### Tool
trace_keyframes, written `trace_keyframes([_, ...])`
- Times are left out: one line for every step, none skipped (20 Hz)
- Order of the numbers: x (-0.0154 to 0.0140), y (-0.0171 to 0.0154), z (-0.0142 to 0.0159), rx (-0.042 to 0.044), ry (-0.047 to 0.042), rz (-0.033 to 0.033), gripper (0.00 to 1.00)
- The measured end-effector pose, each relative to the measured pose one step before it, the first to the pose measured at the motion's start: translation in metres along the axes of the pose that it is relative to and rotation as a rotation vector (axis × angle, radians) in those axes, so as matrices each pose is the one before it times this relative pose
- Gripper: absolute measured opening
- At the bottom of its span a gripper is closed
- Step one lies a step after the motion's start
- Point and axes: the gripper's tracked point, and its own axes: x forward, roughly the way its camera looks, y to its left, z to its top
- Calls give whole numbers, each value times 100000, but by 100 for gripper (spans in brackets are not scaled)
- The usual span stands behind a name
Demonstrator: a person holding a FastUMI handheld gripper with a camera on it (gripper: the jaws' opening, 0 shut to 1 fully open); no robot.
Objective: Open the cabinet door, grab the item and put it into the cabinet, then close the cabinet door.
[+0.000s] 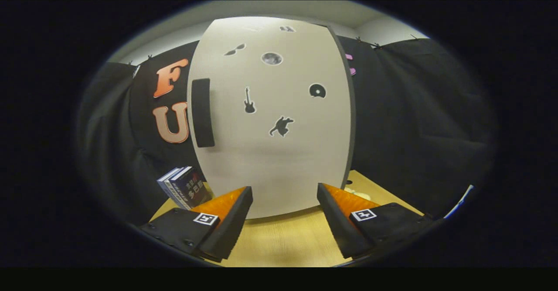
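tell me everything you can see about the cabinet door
The cabinet door is a pale, matte panel, shut and upright on the wooden table. A black vertical handle sits near its left edge. Small dark stickers dot the face, among them a guitar and a disc. The gripper faces it with jaws open, not touching. Books stand beside its lower left.

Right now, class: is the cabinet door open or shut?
Shut: the cabinet door faces the open gripper flat, handle untouched, no interior visible.

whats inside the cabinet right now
Cannot be seen: the cabinet door is shut and covers the inside. Only its black handle and stickers show. The gripper fingers are open, holding nothing, just before the door.
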Motion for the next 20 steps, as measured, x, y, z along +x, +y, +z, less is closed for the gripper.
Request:
trace_keyframes([-1404,-1191,1240,-24,-1884,-437,95])
trace_keyframes([-1391,-1160,1380,348,-2321,-315,96])
trace_keyframes([-1306,-1193,1182,592,-2013,-913,95])
trace_keyframes([-1336,-1303,856,397,-1256,-1237,95])
trace_keyframes([-1123,-1221,758,112,-857,-1280,95])
trace_keyframes([-1165,-1192,841,-35,-1150,-1082,95])
trace_keyframes([-1145,-1102,880,-422,-1457,-695,95])
trace_keyframes([-1117,-1058,808,-519,-1500,-772,95])
trace_keyframes([-943,-1273,504,-617,-1202,-1475,95])
trace_keyframes([-826,-1224,345,-429,-807,-1846,95])
trace_keyframes([-806,-1283,276,75,-815,-1555,95])
trace_keyframes([-789,-1005,355,855,-968,-1507,95])
trace_keyframes([-380,-967,58,1130,-271,-1375,95])
trace_keyframes([-566,-898,-27,962,72,-1237,95])
trace_keyframes([-466,-730,-32,453,-176,-757,95])
trace_keyframes([-453,-659,73,313,-242,-534,95])
trace_keyframes([-348,-463,-82,281,27,-202,95])
trace_keyframes([-200,-438,-170,196,191,-233,95])
trace_keyframes([-137,-376,-205,85,607,-306,95])
trace_keyframes([-393,286,-385,183,241,-1058,95])
